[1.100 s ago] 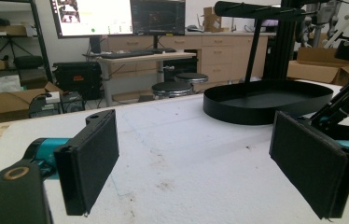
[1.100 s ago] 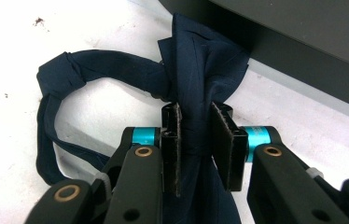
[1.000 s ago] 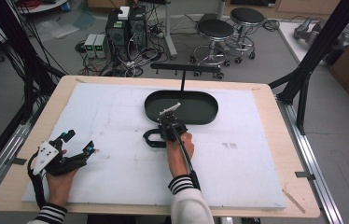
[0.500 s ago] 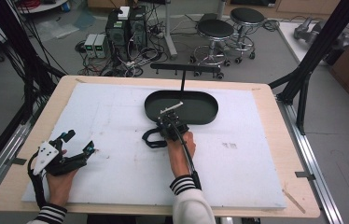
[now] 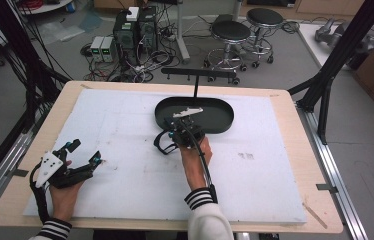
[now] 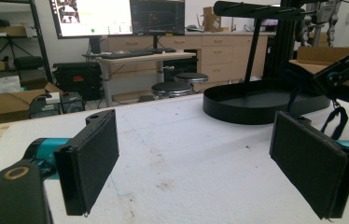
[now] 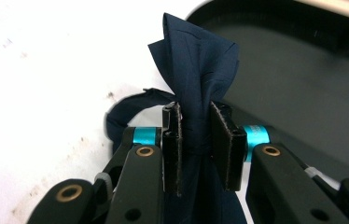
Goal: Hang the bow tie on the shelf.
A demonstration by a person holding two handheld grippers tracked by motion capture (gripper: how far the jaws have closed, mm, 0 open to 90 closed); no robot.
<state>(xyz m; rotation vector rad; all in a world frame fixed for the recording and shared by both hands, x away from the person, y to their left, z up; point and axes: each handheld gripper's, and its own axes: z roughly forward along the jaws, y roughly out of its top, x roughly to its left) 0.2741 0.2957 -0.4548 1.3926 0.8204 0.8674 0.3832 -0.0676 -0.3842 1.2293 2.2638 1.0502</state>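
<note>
The right gripper (image 7: 196, 144) has its jaws clamped hard on a bunched fold of dark blue cloth (image 7: 196, 60), and a peak of that cloth stands up past the pads (image 7: 224, 144) in the right gripper view. More of it hangs below the jaws, and a loop curls out to one side against the white bench top.

From the high view, that right gripper (image 5: 177, 131) sits near the middle of the bench, just at the near rim of the black oval tray (image 5: 220, 117), with the cloth (image 5: 162, 142) dangling beside it toward the bench's left edge. Whether the hanging end touches the bench, I can't quite tell from here.

The tray lies toward the far edge, and a thin black post (image 5: 195, 87) rises from it to a crossbar.

Over by the near left corner, the left gripper (image 5: 82, 156) rests in the person's hand, jaws spread wide with nothing between them; the left gripper view shows both black pads (image 6: 91, 161) well apart over bare white bench (image 6: 186, 158), with the tray (image 6: 256, 105) ahead and well clear of the cloth (image 6: 333, 126).
</note>
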